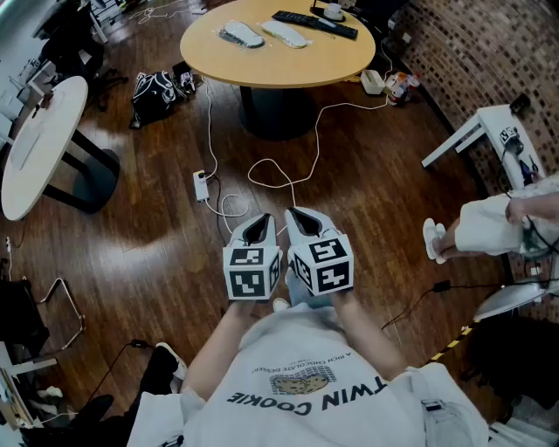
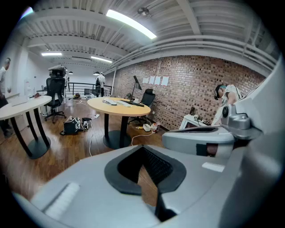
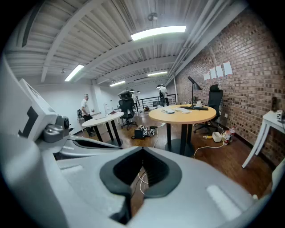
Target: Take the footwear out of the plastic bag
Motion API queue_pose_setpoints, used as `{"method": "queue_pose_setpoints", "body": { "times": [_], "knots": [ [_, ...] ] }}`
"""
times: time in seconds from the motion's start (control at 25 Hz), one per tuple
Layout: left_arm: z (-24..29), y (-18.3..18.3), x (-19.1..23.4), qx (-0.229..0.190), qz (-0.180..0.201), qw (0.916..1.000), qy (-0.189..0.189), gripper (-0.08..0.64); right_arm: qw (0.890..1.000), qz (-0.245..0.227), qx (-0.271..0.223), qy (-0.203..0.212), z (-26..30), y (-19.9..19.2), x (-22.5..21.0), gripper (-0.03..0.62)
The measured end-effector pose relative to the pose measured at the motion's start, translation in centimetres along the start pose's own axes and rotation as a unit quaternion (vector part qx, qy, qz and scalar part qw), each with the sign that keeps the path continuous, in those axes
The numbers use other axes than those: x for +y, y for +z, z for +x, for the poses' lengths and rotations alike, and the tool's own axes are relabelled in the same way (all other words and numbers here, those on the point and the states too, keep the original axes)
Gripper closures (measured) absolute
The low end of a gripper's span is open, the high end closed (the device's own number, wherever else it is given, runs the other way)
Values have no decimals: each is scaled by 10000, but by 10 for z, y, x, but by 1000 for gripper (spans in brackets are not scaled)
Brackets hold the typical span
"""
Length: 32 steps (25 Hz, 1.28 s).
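At far left, your view catches a white oval table [image 1: 39, 148] on the wood floor [image 1: 157, 236], well apart from you. Right of it, a black bag [image 1: 157, 92] sits on the floor near the round table [image 1: 262, 65]. A power strip [image 1: 201, 185] lies on the floor between that table and you.

Left gripper [image 1: 259, 229]: you hold it close to your chest, over bare floor. Jaws clenched, pads meeting at the tips, nothing between them.

The footwear [image 1: 242, 34] isn't in reach. It's on the round table's far-left part, inside a clear plastic bag. A second bagged piece [image 1: 286, 34] lies just beside it on the right. Neither gripper touches them. A long black device [image 1: 314, 24] lies further right on the same table.

Right gripper [image 1: 301, 223]: just beside the left one, marker cubes nearly touching. Jaws also clenched and empty.

A white cable [image 1: 288, 166] loops across the floor from the table base toward the grippers. At far right, a person in white [image 1: 493, 225] stands near a small white table [image 1: 476, 131].
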<state>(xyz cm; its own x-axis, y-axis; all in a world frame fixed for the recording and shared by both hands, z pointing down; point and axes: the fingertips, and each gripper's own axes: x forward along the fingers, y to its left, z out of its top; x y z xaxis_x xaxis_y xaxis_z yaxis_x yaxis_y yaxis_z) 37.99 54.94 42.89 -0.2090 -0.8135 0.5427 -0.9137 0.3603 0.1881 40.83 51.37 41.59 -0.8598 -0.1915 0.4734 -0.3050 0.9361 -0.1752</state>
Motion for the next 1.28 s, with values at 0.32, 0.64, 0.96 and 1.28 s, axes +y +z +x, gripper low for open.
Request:
{"method": "queue_pose_setpoints", "body": {
  "times": [0.32, 0.64, 0.96, 1.28],
  "knots": [
    [84, 44, 26, 129, 137, 9998, -22, 557, 10000, 82, -2, 48, 75, 37, -53, 591],
    [178, 113, 60, 271, 330, 9991, 64, 557, 9994, 262, 64, 207, 160, 88, -118, 591],
    [236, 162, 78, 298, 549, 9980, 84, 557, 9987, 404, -1, 299, 205, 123, -165, 591],
    [287, 189, 77, 365, 769, 9962, -159, 557, 9985, 514, -65, 145, 235, 138, -202, 591]
  ]
}}
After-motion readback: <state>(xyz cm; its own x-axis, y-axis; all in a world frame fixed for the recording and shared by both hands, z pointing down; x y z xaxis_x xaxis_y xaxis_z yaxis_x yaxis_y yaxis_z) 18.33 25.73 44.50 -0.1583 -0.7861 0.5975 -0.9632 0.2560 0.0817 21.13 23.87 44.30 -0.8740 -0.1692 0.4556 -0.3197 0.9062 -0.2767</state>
